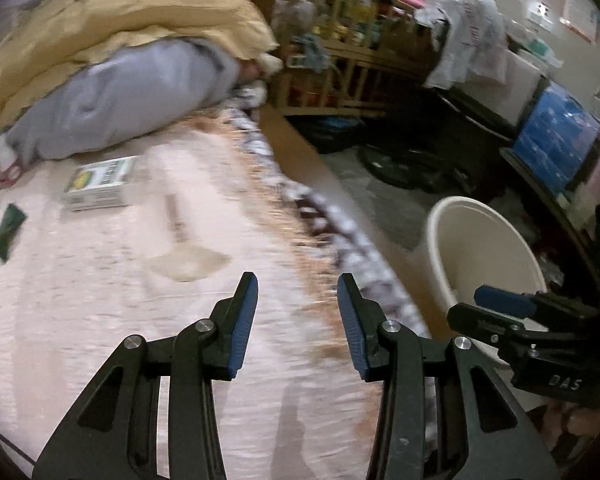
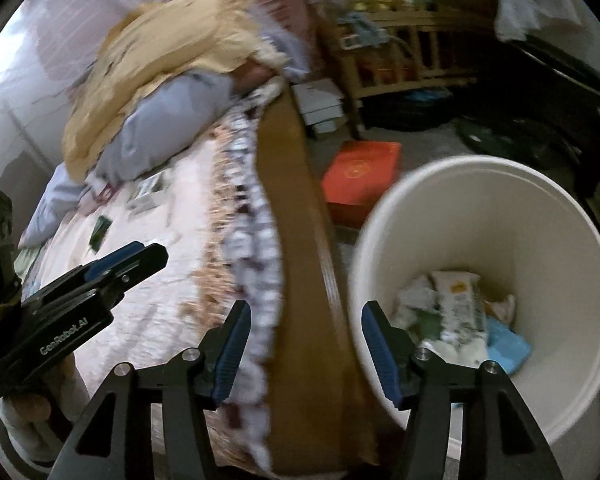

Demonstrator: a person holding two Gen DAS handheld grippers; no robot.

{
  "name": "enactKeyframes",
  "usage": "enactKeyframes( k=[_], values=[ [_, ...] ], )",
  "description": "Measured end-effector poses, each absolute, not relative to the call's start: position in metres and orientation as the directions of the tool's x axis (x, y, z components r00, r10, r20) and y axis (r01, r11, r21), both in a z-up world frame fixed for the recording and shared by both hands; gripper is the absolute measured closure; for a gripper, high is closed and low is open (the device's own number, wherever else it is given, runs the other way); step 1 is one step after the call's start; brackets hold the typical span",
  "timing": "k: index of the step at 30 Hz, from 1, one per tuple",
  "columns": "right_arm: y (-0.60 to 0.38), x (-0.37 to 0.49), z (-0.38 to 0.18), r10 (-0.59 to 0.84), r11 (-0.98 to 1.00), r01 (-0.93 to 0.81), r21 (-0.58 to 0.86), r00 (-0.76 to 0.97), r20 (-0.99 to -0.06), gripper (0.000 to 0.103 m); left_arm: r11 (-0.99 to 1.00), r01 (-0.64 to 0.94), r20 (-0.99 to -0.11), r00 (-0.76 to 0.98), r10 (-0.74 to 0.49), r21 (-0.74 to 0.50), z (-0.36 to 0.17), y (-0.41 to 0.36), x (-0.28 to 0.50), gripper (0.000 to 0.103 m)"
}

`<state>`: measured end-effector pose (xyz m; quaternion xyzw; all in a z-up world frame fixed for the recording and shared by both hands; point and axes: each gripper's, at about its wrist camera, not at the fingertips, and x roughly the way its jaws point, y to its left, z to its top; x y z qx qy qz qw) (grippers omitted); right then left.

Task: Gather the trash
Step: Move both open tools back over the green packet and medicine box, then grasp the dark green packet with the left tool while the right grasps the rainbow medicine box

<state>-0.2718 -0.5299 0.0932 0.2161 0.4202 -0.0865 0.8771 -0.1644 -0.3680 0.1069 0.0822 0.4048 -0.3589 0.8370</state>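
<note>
Two handheld grippers hover at the edge of a bed during a trash pickup, both empty. The left gripper (image 1: 297, 300) hangs over the pink bedspread (image 1: 100, 320) with its jaws spread wide and nothing between them; the right gripper (image 2: 304, 328) sits at the mattress edge beside the bin, its jaws likewise spread and holding nothing.

Just beside the right gripper, on the floor against the bed's wooden side rail (image 2: 296, 200), stands a white waste bucket (image 2: 560, 216). Inside it lies a heap of crumpled wrappers (image 2: 456, 308), white and green printed packets with a light blue piece (image 2: 508, 344) at the near side; the bucket looks well short of full.

The step in hand appears to be the turn from dropping a piece into the bucket to fetching another. Trash remaining on the bedspread lies farther up, well apart from both grippers: a small dark green wrapper (image 1: 8, 232) near the left edge, and beyond it a white and green printed carton (image 1: 98, 184), lying flat near the bedding. The next move likely calls for the left gripper to reach forward and left across the bedspread, lower its open jaws around one of these pieces and close on it.

Farther back, a yellow quilt (image 1: 120, 12) lies piled over a grey pillow (image 1: 120, 100). On the floor past the bucket sits an orange box (image 2: 360, 176), and a cluttered wooden shelf (image 1: 340, 40) lines the far wall, blurred.
</note>
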Motion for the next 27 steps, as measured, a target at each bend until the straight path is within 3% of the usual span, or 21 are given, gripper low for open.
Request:
enactKeyframes(
  k=[2,9,13,20,27],
  values=[
    [-0.517,-0.256,0.094,0.047,0.91,0.293,0.294,0.631,-0.774,0.04,0.747,0.65,-0.737,0.436,-0.517,-0.139,0.106,-0.35,-0.154,0.064],
    [-0.453,-0.185,0.089,0.14,0.97,0.08,0.231,0.594,-0.792,0.039,0.833,0.542,-0.756,0.497,-0.426,-0.113,0.095,-0.273,-0.1,0.063],
    [-0.419,-0.136,0.084,0.191,0.978,-0.046,0.201,0.572,-0.798,0.039,0.887,0.446,-0.759,0.534,-0.371,-0.12,0.089,-0.219,-0.059,0.051],
    [-0.38,-0.052,0.085,0.194,0.976,-0.189,0.103,0.566,-0.801,0.035,0.936,0.335,-0.767,0.573,-0.29,-0.103,0.082,-0.156,0.001,0.05],
    [-0.359,0.026,0.088,0.146,0.959,-0.284,-0.02,0.553,-0.82,0.029,0.939,0.335,-0.761,0.587,-0.277,-0.084,0.074,-0.133,0.054,0.042]
  ],
)
